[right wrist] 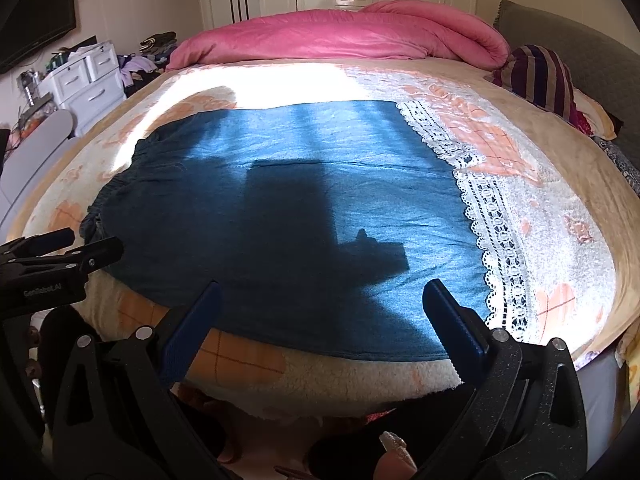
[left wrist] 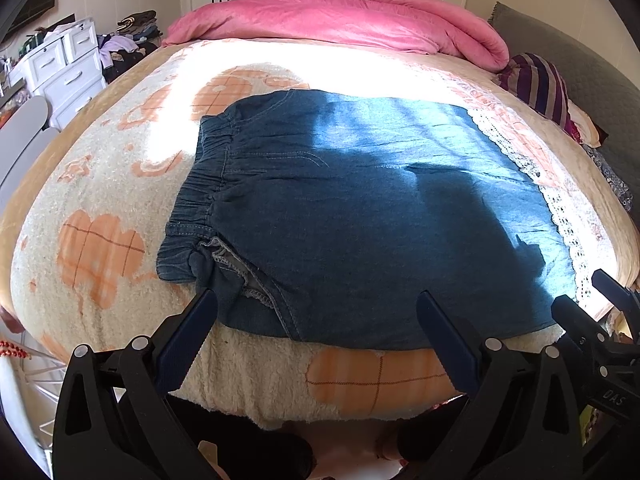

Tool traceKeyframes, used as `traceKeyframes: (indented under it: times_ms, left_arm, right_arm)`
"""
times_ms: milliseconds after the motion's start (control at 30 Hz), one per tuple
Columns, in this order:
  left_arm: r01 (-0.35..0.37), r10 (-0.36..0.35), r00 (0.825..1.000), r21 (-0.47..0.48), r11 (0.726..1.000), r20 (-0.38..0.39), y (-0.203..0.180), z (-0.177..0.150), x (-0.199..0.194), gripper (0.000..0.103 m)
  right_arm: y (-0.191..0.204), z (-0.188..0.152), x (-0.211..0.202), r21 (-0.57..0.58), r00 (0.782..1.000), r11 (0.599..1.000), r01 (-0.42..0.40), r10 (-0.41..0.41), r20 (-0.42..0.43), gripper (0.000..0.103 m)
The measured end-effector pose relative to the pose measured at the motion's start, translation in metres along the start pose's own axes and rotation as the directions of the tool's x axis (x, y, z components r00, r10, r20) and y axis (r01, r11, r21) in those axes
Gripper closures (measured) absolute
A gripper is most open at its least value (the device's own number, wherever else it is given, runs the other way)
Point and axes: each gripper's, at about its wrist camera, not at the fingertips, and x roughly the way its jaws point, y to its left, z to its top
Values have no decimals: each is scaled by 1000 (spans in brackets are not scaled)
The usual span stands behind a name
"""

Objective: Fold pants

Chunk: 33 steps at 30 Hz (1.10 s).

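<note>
Blue denim pants (left wrist: 360, 208) lie flat across the bed, elastic waistband (left wrist: 196, 196) at the left, white lace hems (left wrist: 560, 216) at the right. They also show in the right wrist view (right wrist: 288, 216), lace hems (right wrist: 492, 232) at the right. My left gripper (left wrist: 316, 304) is open, hovering over the pants' near edge close to the waistband end. My right gripper (right wrist: 320, 292) is open over the near edge toward the hem end. The right gripper also shows in the left view (left wrist: 592, 292), and the left gripper in the right view (right wrist: 96, 242). Both hold nothing.
The bed has a cream fleece blanket (left wrist: 100, 200) with orange patches. A pink duvet (left wrist: 340, 20) is bunched at the far side. A striped pillow (left wrist: 536, 84) lies at the right. White drawers (left wrist: 68, 68) stand left of the bed.
</note>
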Motion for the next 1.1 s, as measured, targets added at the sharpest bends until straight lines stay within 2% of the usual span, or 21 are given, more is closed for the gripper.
traceKeyframes:
  times_ms: [833, 1100]
  left_arm:
    - [-4, 4, 1000, -4, 1000, 12, 3, 7, 0, 4]
    - [-8, 8, 1000, -13, 1000, 11, 9, 13, 6, 4]
  right_arm:
    - [2, 7, 7, -4, 1000, 1000, -12, 12, -2, 8]
    - [10, 16, 16, -37, 1000, 999, -25, 24, -7, 8]
